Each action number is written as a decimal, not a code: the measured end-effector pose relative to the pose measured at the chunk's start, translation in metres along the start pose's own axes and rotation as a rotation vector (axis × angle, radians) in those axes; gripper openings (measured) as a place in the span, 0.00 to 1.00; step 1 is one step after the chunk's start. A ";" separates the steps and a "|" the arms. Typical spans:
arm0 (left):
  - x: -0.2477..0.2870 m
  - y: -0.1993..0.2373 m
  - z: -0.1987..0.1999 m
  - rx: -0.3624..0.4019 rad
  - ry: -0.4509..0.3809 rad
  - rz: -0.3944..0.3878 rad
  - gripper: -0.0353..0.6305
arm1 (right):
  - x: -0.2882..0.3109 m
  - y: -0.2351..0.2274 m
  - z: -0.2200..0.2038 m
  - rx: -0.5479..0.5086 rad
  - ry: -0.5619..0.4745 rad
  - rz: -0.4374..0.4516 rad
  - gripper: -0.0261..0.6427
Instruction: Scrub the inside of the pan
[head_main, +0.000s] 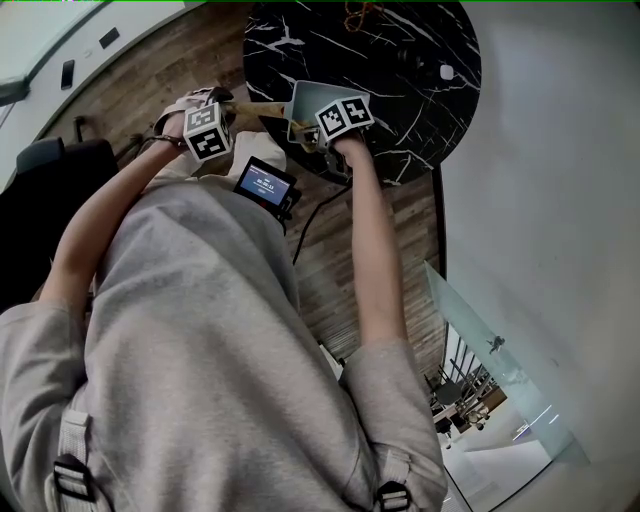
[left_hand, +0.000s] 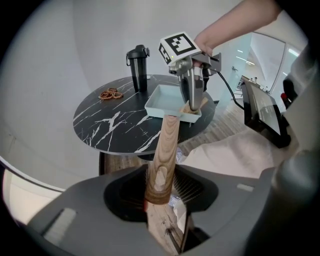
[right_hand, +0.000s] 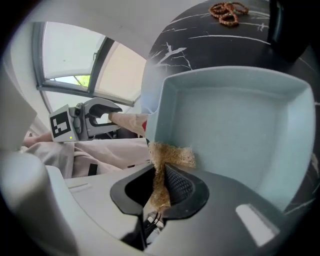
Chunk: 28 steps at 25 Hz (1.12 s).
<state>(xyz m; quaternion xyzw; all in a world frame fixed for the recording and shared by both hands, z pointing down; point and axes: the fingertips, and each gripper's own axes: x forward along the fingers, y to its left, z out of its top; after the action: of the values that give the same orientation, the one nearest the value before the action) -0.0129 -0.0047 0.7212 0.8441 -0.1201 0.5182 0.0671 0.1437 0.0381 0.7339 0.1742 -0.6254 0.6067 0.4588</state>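
The pan (left_hand: 163, 101) is a pale blue-green, square, straight-walled dish on a long wooden handle (left_hand: 167, 145). It sits at the near edge of the round surface (left_hand: 110, 127) of black, white-veined stone, and the handle reaches back off the edge towards the person. Whether its base rests on the stone or hangs just above it cannot be told.

Nearest in, the left gripper (left_hand: 161, 194) has its jaws closed on the butt end of the wooden handle, gripping it from both sides just below the oval hole in the wood. The right gripper (right_hand: 159, 192) has its jaws pinched together on a scouring pad (right_hand: 169, 156) — a tan, fibrous scrap that rises from between them and fans out against the pan. The pad touches the pan at its near corner, low on the wall close to where the handle joins. In the left gripper view this gripper angles steeply down into that corner, with its marker cube on top.

A small device with a lit screen (head_main: 266, 185) hangs at the person's chest, between the two arms.

Farther back on the surface, well apart from the pan, lies a heap of reddish-brown beads (left_hand: 110, 93) — and just beside them stands a dark, lidded bottle (left_hand: 138, 67), upright.
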 end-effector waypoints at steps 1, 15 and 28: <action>-0.001 0.000 0.000 0.000 -0.003 -0.001 0.28 | 0.001 0.002 0.002 0.034 -0.022 0.013 0.13; -0.002 -0.001 0.001 0.093 -0.022 0.011 0.26 | -0.015 -0.002 0.055 0.456 -0.474 0.259 0.13; -0.035 0.005 0.013 0.018 -0.188 -0.089 0.27 | -0.145 0.082 0.111 0.306 -1.097 0.670 0.12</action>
<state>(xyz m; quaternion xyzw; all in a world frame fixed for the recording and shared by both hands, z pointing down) -0.0182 -0.0079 0.6844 0.8942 -0.0836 0.4340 0.0710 0.1147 -0.0959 0.5885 0.3173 -0.6954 0.6220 -0.1700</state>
